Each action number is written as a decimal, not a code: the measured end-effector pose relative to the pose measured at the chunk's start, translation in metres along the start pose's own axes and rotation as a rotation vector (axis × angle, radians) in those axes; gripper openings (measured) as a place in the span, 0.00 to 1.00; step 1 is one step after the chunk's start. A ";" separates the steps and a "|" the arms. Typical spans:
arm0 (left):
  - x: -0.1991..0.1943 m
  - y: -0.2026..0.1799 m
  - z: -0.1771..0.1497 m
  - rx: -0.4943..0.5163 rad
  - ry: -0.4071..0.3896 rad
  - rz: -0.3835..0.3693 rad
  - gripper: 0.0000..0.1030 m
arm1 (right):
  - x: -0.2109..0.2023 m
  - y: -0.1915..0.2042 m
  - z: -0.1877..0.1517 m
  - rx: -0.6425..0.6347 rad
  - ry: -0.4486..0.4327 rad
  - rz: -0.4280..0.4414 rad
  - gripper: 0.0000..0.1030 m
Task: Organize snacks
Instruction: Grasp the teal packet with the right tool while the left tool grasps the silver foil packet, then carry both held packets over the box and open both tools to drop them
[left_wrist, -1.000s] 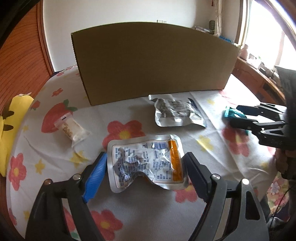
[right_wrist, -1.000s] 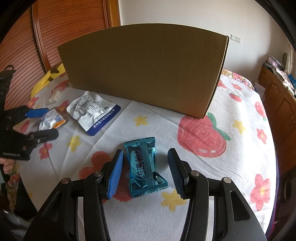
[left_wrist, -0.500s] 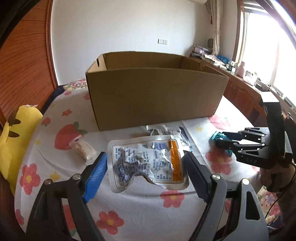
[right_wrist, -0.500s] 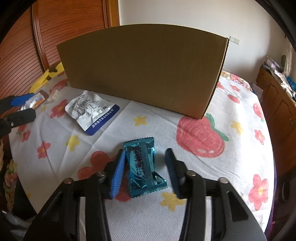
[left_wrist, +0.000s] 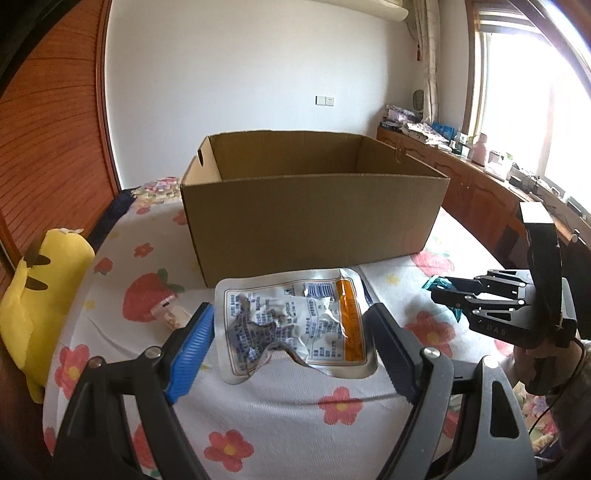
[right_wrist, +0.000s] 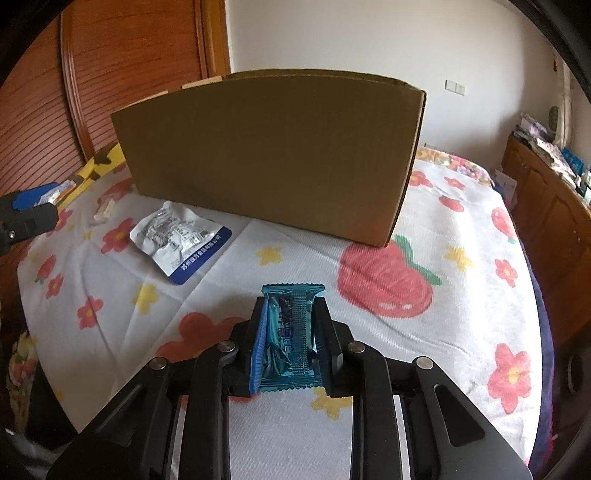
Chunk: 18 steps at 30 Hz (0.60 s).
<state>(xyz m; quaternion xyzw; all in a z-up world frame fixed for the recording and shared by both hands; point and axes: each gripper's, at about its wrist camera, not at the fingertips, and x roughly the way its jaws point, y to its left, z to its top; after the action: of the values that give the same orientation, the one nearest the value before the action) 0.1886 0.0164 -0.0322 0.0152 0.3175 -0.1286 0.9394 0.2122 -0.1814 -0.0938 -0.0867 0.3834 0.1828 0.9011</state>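
My left gripper (left_wrist: 291, 336) is shut on a silver snack pouch with an orange stripe (left_wrist: 295, 321) and holds it above the table, in front of the open cardboard box (left_wrist: 314, 225). My right gripper (right_wrist: 290, 332) is shut on a teal snack packet (right_wrist: 291, 332) just over the flowered tablecloth (right_wrist: 461, 314). The box (right_wrist: 273, 155) stands behind it. A silver and blue pouch (right_wrist: 181, 236) lies left of it. A small white snack (left_wrist: 170, 314) lies on the cloth at left. The right gripper also shows in the left wrist view (left_wrist: 443, 291).
A yellow plush toy (left_wrist: 37, 288) lies at the table's left edge. Wooden cabinets (left_wrist: 480, 184) with clutter run along the right wall under a window. A wooden slatted door (right_wrist: 110, 74) stands behind on the left.
My left gripper rose with the silver pouch, so the box's inside now shows. My right gripper closed on the teal packet.
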 end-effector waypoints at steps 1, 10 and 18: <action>-0.001 0.000 0.001 0.000 -0.006 0.002 0.81 | -0.001 0.000 0.000 0.002 -0.006 0.001 0.21; -0.008 0.002 0.013 0.005 -0.047 0.017 0.81 | -0.011 -0.001 0.000 0.011 -0.065 -0.003 0.21; -0.009 0.001 0.025 0.023 -0.071 0.020 0.81 | -0.014 0.000 -0.001 0.012 -0.084 -0.008 0.21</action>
<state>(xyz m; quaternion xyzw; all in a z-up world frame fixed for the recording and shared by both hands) 0.1963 0.0170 -0.0070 0.0245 0.2824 -0.1235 0.9510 0.2028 -0.1854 -0.0843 -0.0751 0.3458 0.1803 0.9178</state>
